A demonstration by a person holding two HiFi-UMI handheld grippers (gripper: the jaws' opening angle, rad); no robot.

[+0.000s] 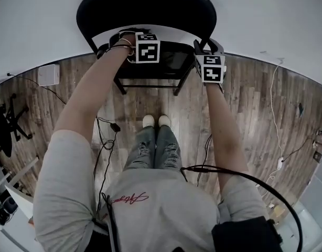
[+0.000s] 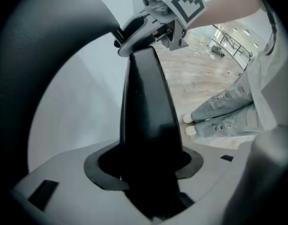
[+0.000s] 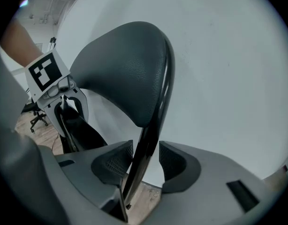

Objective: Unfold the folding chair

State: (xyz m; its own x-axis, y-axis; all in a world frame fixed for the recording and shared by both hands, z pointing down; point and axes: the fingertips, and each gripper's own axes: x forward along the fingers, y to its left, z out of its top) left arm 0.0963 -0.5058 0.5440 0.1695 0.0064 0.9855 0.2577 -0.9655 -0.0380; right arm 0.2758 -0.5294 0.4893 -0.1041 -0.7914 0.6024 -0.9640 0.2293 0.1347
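A black folding chair stands against the white wall, with its round backrest [image 1: 145,4] above its seat [image 1: 163,61]. My left gripper [image 1: 120,42] is at the seat's left side. In the left gripper view that gripper [image 2: 144,172] has the black seat [image 2: 146,116] filling the gap between its pads. My right gripper [image 1: 204,46] is at the chair's right side. In the right gripper view it [image 3: 144,165] stands open around the thin black frame tube [image 3: 145,144] below the backrest [image 3: 125,74], with a gap on each side. Each gripper shows in the other's view: right gripper [image 2: 151,25], left gripper [image 3: 64,102].
Wooden floor [image 1: 245,114] lies under the chair, whose legs [image 1: 122,86] stand close to my shoes [image 1: 156,121]. Cables [image 1: 106,135] trail on the floor by my feet and at the right [image 1: 275,104]. A white box [image 1: 48,73] and dark equipment [image 1: 3,127] sit at the left.
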